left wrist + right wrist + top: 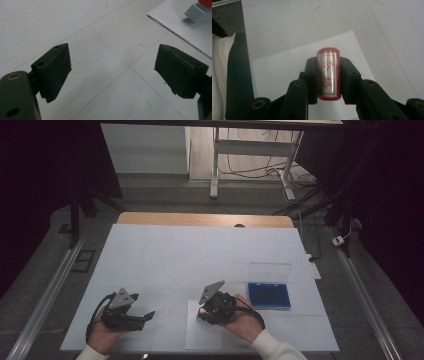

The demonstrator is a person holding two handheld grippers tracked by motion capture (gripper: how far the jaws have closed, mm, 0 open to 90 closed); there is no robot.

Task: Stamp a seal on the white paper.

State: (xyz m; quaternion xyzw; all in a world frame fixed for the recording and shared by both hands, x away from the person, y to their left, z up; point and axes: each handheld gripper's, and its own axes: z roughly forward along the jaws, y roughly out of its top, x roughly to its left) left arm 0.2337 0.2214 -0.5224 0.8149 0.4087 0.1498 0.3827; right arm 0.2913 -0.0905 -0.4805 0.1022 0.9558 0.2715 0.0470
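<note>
Red stamp (328, 75) clamped in right gripper (328, 82)

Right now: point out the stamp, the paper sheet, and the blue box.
stamp (328, 75): right gripper view, on its clear top face with red characters.
paper sheet (284, 65): right gripper view, bare area left of the jaws.
blue box (269, 295): high view, middle of its blue tray.

Dim room; grey floor (45, 265), desk frame (250, 150) behind.
</note>
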